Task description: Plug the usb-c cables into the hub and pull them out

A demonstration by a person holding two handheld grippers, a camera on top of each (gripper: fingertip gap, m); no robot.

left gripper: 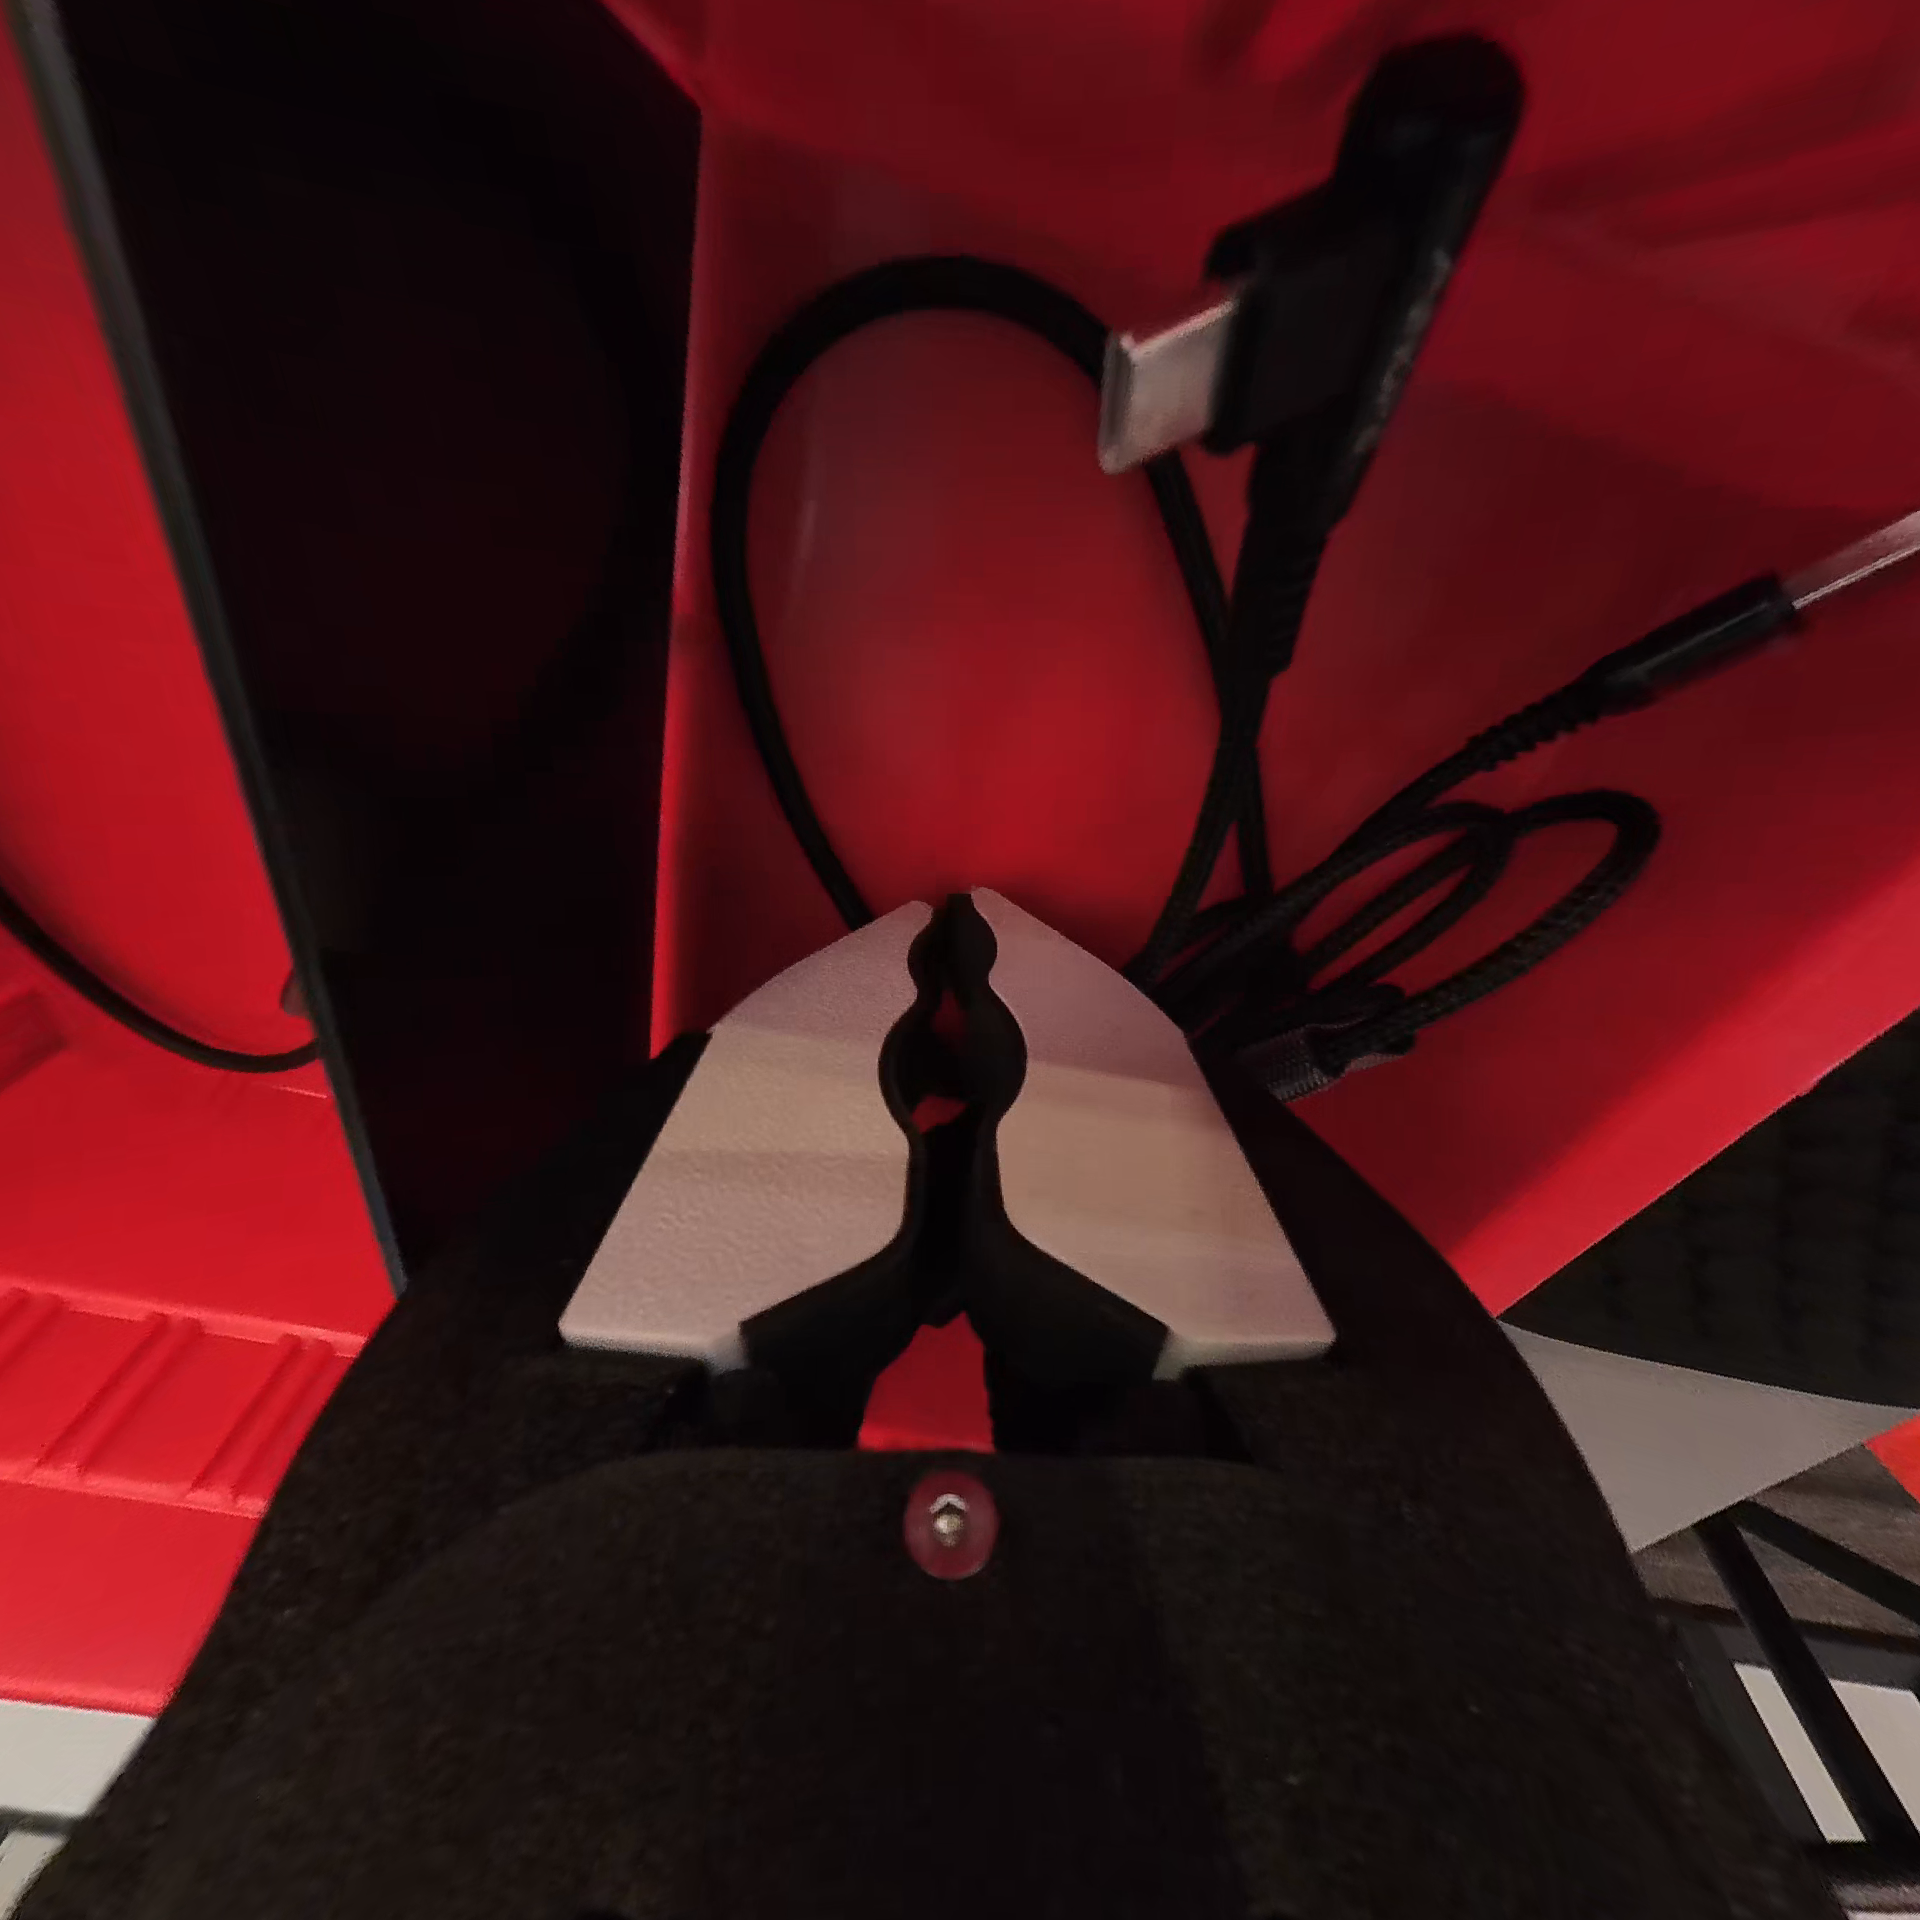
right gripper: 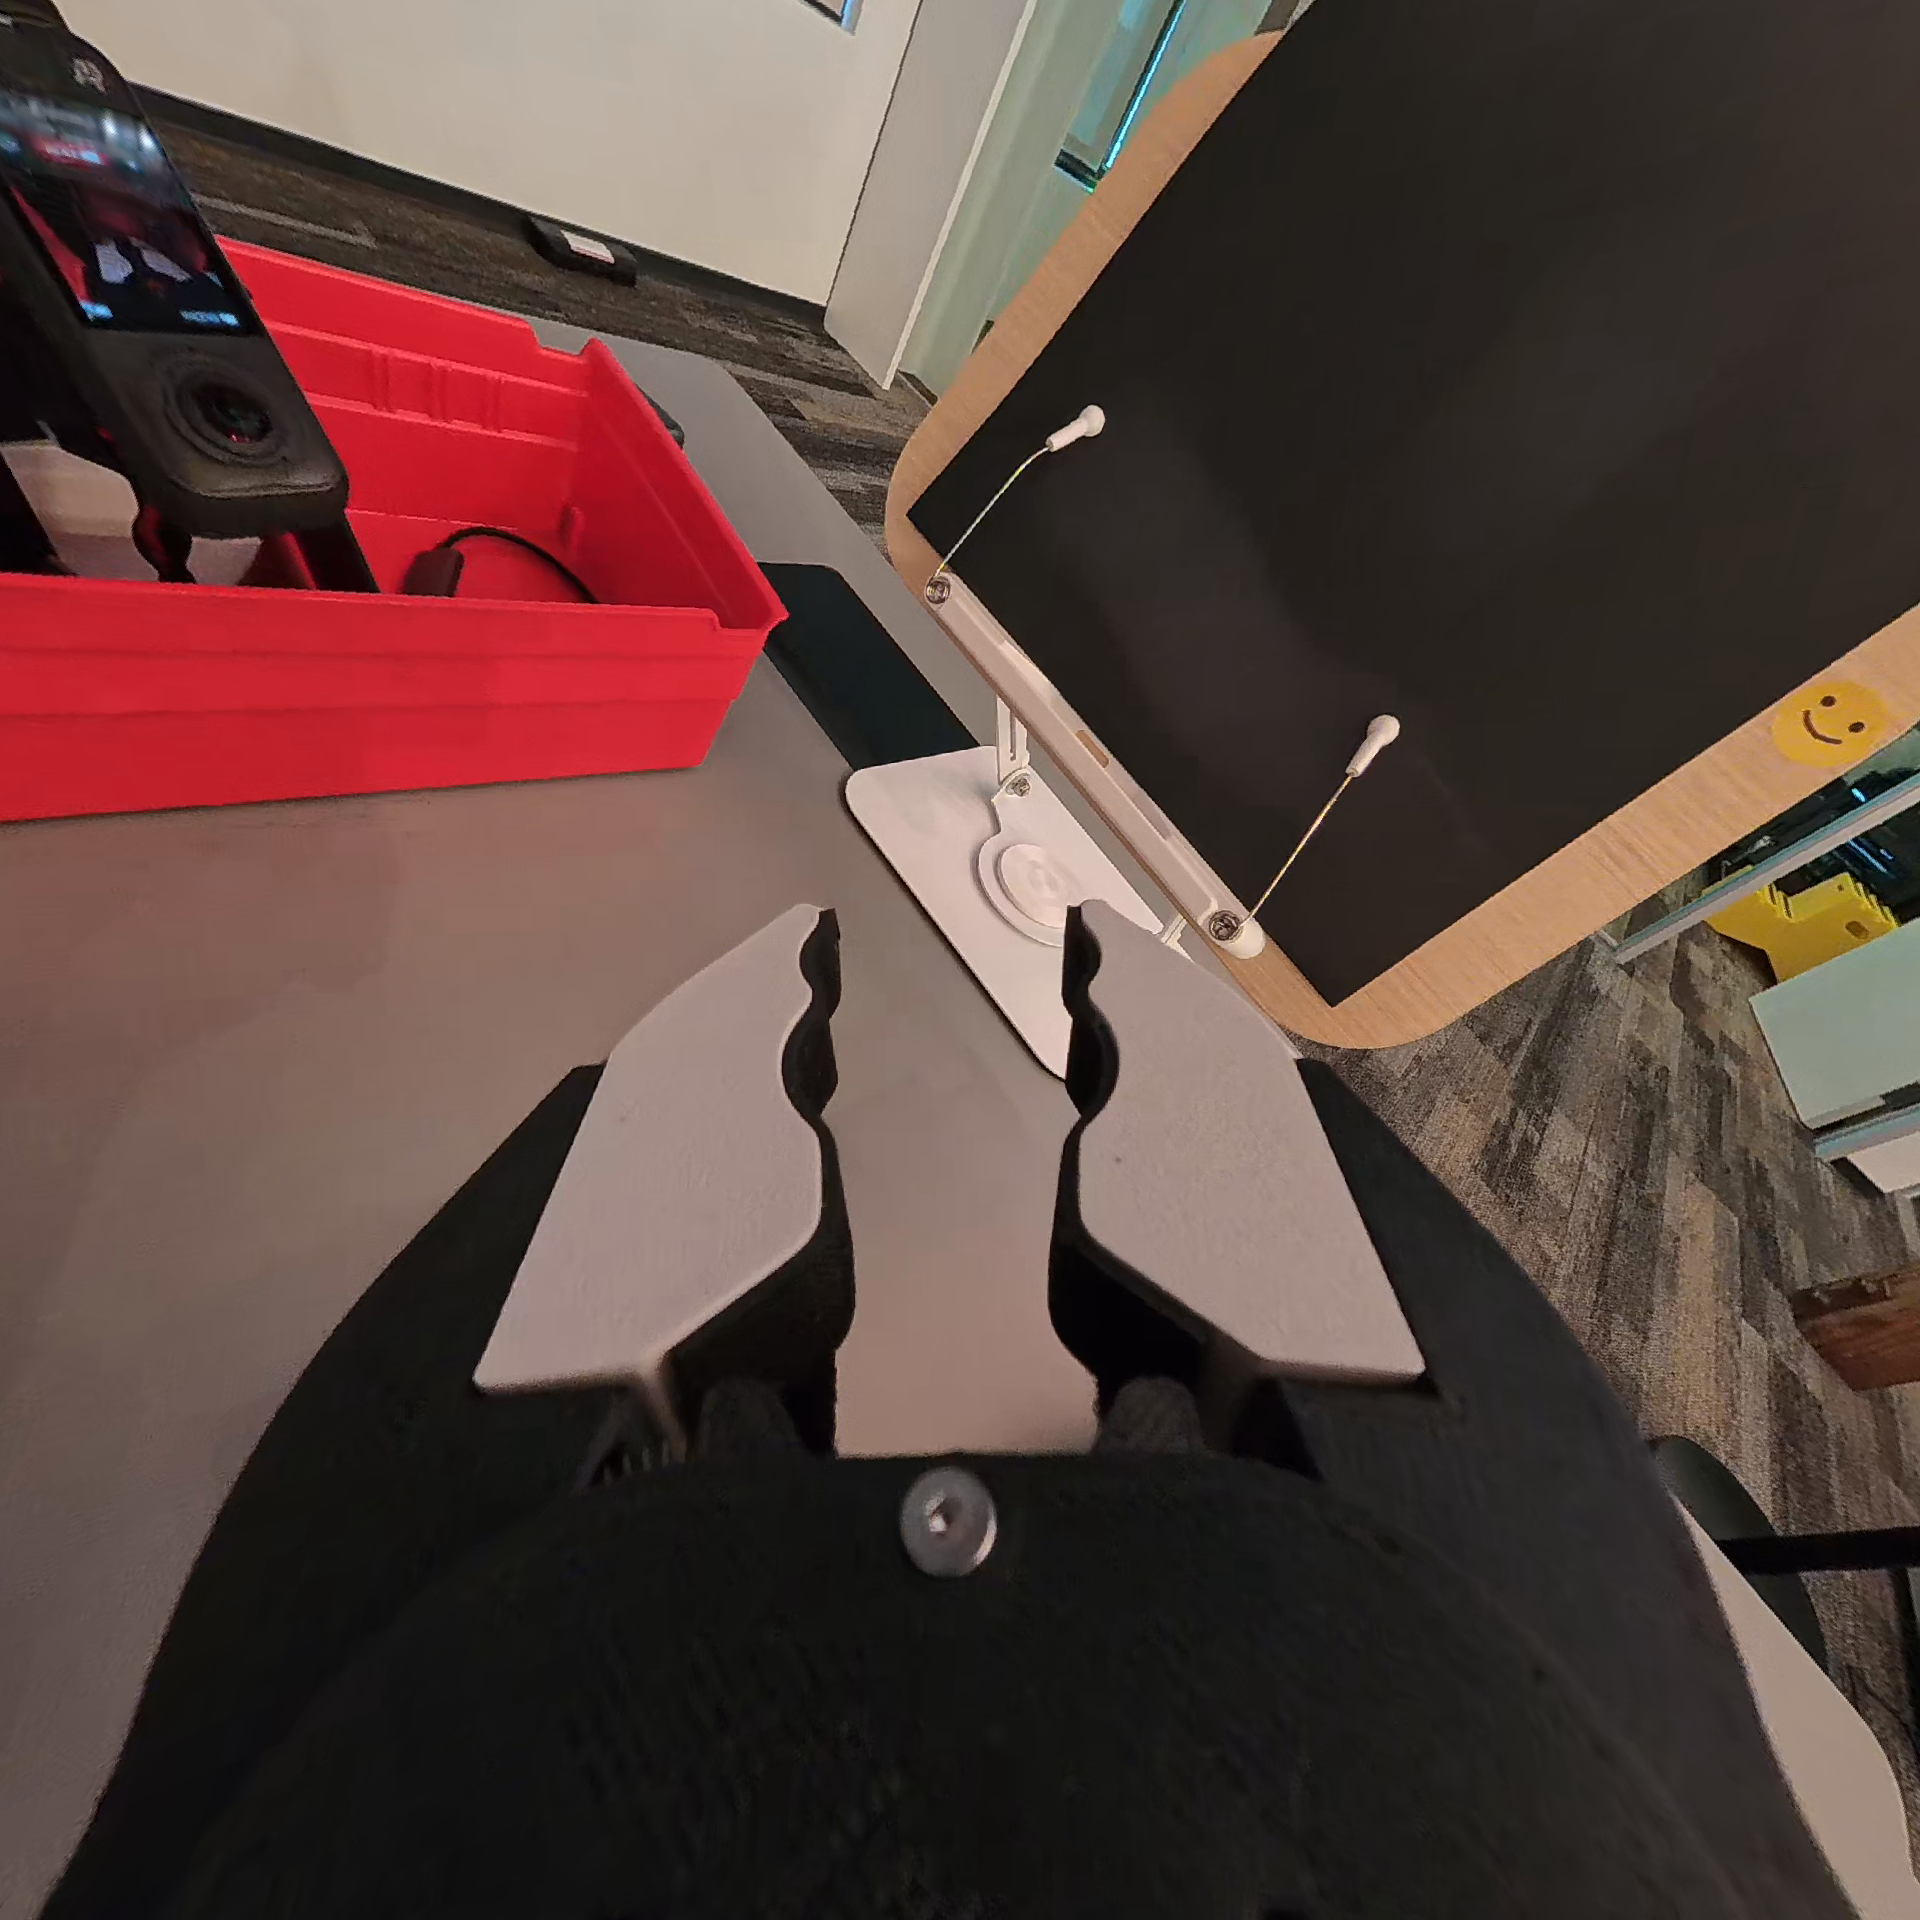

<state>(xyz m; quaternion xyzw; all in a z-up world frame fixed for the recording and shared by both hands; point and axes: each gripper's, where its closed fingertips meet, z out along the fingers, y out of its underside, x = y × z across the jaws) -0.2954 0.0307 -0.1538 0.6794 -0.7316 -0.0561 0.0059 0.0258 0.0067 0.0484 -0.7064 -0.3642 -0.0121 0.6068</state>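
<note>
In the left wrist view, my left gripper (left gripper: 961,909) is shut, low inside a red bin (left gripper: 1039,675). A black braided usb-c cable (left gripper: 748,499) loops down to my fingertips and passes behind the left one; I cannot tell if it is pinched. Its silver plug (left gripper: 1169,390) on a black connector body (left gripper: 1382,249) sits up and to the right. A second connector (left gripper: 1683,639) lies further right, above a coiled cable bundle (left gripper: 1403,925). A tall dark flat object (left gripper: 416,520) stands at the left. My right gripper (right gripper: 951,935) is open and empty over a grey table (right gripper: 312,1039).
The red bin (right gripper: 416,665) stands at the table's back left, with the left gripper's camera (right gripper: 166,343) in it. A black board with a wooden rim (right gripper: 1455,416) leans on a white stand (right gripper: 935,821) ahead of my right gripper. Carpeted floor (right gripper: 1610,1143) lies beyond the table's right edge. About 40 centimeters separates my left fingertips from my right.
</note>
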